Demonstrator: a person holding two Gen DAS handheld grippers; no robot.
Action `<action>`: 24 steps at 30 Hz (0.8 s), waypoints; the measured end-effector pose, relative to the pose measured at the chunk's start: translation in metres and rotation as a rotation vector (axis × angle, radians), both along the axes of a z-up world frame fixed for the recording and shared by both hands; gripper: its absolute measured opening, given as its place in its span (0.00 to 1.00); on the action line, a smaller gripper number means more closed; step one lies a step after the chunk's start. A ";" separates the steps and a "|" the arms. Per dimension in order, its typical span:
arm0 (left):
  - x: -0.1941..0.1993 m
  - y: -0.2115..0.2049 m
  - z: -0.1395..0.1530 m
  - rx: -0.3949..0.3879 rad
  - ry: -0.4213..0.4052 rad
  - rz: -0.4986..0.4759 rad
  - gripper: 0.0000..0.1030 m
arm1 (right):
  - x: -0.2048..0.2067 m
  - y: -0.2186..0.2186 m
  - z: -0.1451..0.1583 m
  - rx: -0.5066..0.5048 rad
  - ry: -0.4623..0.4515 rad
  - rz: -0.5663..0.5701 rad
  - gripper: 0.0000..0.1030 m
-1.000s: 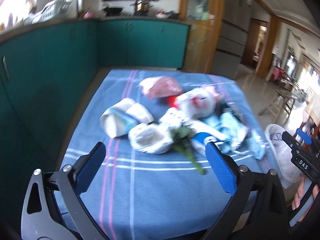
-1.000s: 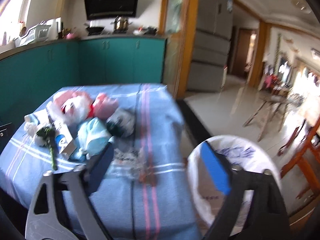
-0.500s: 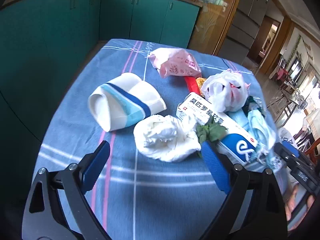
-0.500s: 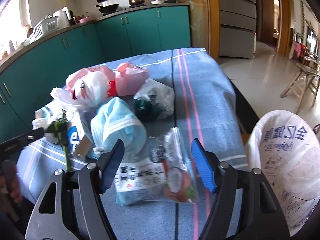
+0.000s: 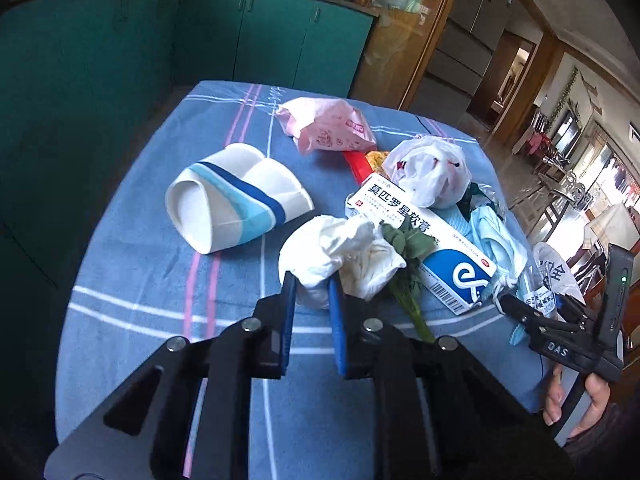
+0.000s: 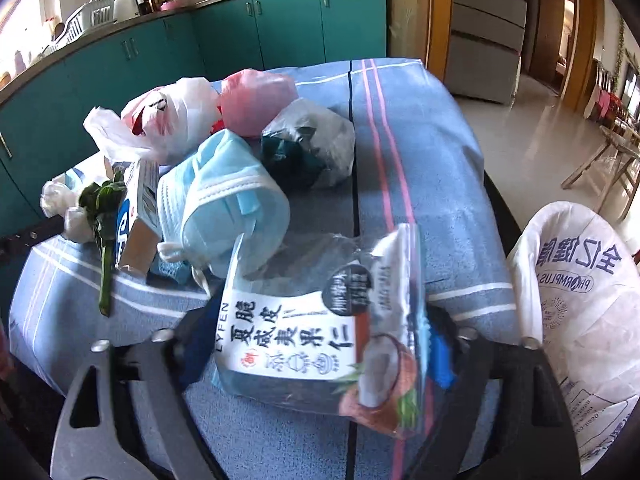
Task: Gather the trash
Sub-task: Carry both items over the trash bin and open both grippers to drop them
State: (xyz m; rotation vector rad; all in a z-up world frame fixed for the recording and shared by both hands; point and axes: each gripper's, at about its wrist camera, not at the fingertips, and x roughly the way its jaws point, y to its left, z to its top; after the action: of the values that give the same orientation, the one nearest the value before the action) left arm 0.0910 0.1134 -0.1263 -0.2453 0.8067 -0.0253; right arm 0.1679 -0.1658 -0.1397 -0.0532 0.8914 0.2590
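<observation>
Jaws: left gripper (image 5: 311,292) clamped on crumpled tissue (image 5: 340,254), wide apart a sec ago; pitched down over blue cloth (image 5: 140,264). Right gripper (image 6: 316,340) opening, astride snack packet (image 6: 320,332), pads' contact unclear; now closer vs. earlier. Trash bag (image 6: 580,320) beside table.

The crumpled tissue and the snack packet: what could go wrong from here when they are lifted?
The left gripper pinches only the near edge of the crumpled tissue; it may tear or slip, dragging the green sprig. The snack packet lies between the right gripper's open jaws, so it may slide away.
</observation>
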 end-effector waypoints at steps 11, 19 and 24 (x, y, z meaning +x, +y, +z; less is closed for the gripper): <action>-0.048 -0.006 0.058 0.005 -0.146 -0.016 0.17 | -0.018 -0.040 0.040 0.016 -0.145 -0.066 0.71; -0.016 -0.101 0.072 -0.034 -0.153 -0.281 0.17 | -0.036 -0.166 0.069 -0.034 -0.223 -0.441 0.71; 0.012 -0.211 0.066 -0.046 -0.144 -0.554 0.17 | -0.062 -0.227 0.064 -0.036 -0.219 -0.573 0.71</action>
State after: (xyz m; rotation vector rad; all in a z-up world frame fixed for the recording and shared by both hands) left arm 0.1027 -0.0978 -0.0606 -0.0561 0.7103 -0.5768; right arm 0.1054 -0.3931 -0.0757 0.1375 0.6603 -0.2934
